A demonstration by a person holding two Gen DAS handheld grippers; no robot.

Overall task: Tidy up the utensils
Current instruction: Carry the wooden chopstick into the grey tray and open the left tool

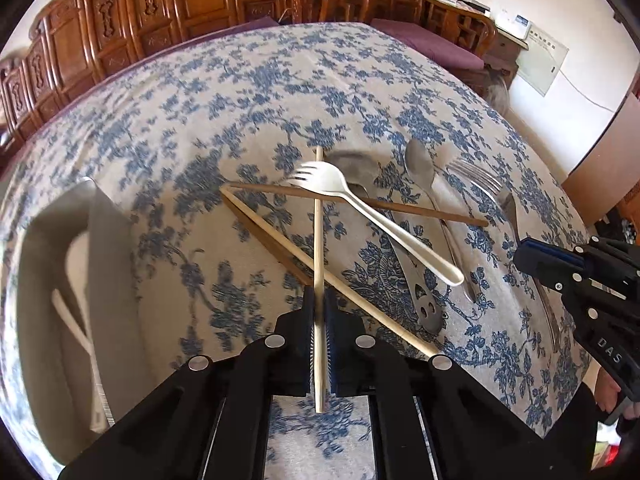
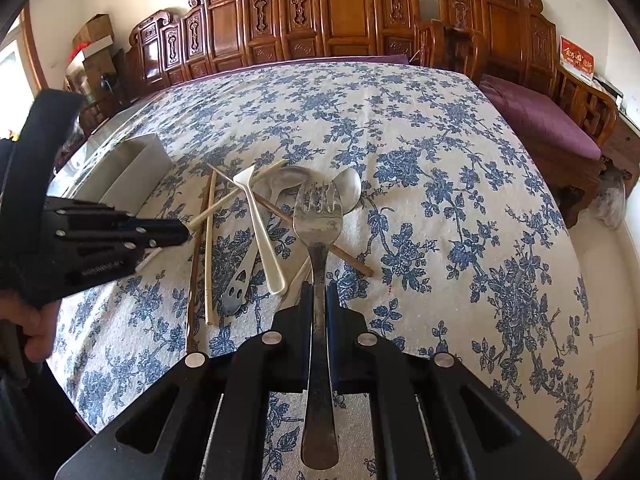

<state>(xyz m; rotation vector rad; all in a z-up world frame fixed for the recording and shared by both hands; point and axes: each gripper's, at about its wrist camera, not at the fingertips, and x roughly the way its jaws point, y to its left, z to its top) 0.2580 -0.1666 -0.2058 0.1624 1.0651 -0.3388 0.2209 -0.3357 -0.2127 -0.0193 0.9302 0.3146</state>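
Holding one utensil in each gripper, over a pile of utensils on a blue-flowered tablecloth [image 2: 440, 160].

A pale chopstick [image 1: 318, 240] is pinched between the closed jaws of the left gripper [image 1: 319, 300], and its far end points to 12 o'clock across the pile. A metal fork [image 2: 318, 216] is gripped by its handle in the closed jaws of the right gripper [image 2: 319, 292], with its prongs toward 12 o'clock. In the left wrist view, a white plastic fork [image 1: 360, 208] is seen lying across a brown chopstick [image 1: 420, 209], a metal spoon [image 1: 420, 168] is seen at 1 o'clock, and a white tray [image 1: 108, 240] is seen at 9 o'clock.
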